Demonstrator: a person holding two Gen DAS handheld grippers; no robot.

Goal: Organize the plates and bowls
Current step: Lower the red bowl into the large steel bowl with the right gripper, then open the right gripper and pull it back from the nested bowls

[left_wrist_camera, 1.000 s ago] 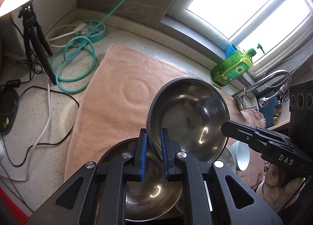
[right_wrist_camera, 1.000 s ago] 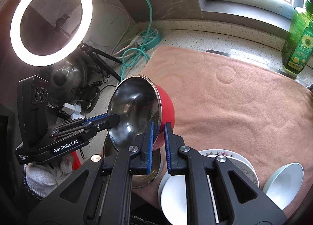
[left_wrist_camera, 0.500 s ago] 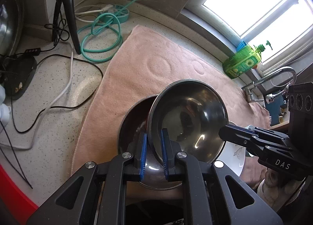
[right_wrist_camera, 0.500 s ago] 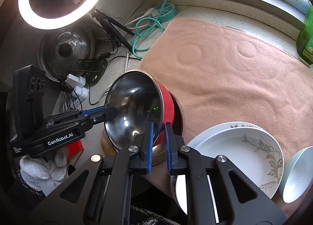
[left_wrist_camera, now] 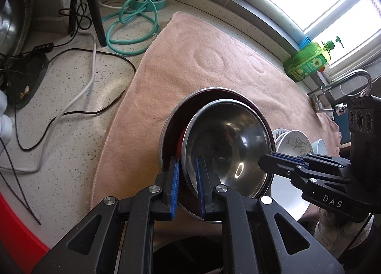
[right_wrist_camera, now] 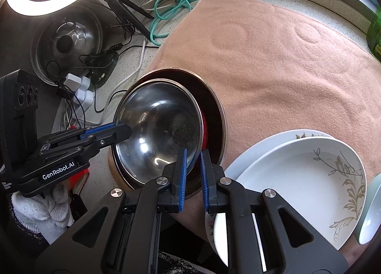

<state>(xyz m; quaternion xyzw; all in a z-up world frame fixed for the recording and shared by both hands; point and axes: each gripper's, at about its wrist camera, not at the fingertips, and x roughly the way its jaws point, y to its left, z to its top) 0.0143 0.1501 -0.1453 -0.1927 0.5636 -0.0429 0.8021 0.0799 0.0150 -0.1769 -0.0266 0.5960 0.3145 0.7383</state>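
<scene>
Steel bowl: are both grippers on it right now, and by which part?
Yes. The left gripper and right gripper each pinch the steel bowl by its rim, on opposite sides.

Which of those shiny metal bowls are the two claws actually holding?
The smaller steel bowl, red on the outside. The left gripper and right gripper pinch opposite sides of its rim, tilted inside the larger steel bowl resting on the towel.

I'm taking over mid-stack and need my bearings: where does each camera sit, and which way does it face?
Left wrist: on the left gripper, looking steeply down its fingers at the steel bowl; the right gripper shows opposite.
Right wrist: on the right gripper, looking down at the steel bowl; the left gripper and a gloved hand show.
Shared: bowl, pink towel, white plates.
</scene>
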